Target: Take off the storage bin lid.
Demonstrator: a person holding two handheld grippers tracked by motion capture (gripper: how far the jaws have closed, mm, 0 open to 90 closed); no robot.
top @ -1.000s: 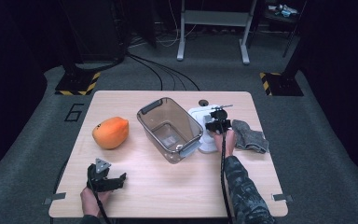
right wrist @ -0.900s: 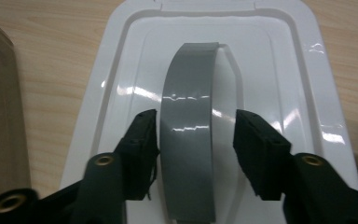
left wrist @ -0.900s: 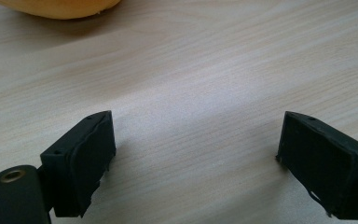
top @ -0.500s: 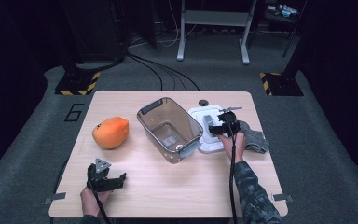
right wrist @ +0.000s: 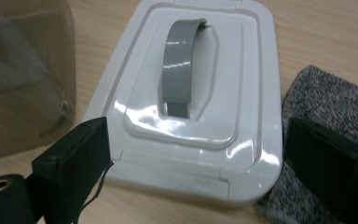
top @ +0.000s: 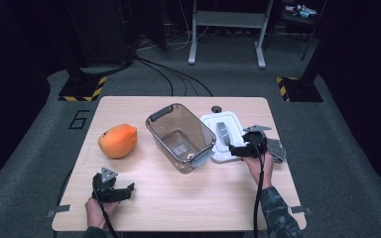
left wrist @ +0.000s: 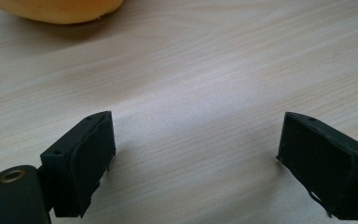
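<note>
A white lid [top: 222, 135] with a grey handle [right wrist: 181, 65] lies flat on the table, right of a clear brownish container [top: 181, 137]. My right gripper [top: 237, 150] hovers at the lid's near edge. Its jaws have just been opening and now stand open, with the lid [right wrist: 191, 93] ahead of them and untouched by the pads. My left gripper [top: 127, 190] rests open near the table's front left corner, above bare wood in the left gripper view [left wrist: 196, 154]. An orange plush fruit [top: 117, 140] lies beyond it.
A grey knitted cloth [top: 278, 150] lies right of the lid, beside my right hand, and its edge [right wrist: 326, 102] touches the lid. A small black round thing [top: 216, 108] sits behind the lid. Cables and a metal stand are on the floor beyond the table [top: 188, 198].
My right gripper has drawn back from over the lid toward the near edge and slightly right, uncovering the grey handle. The left gripper has stayed put.
</note>
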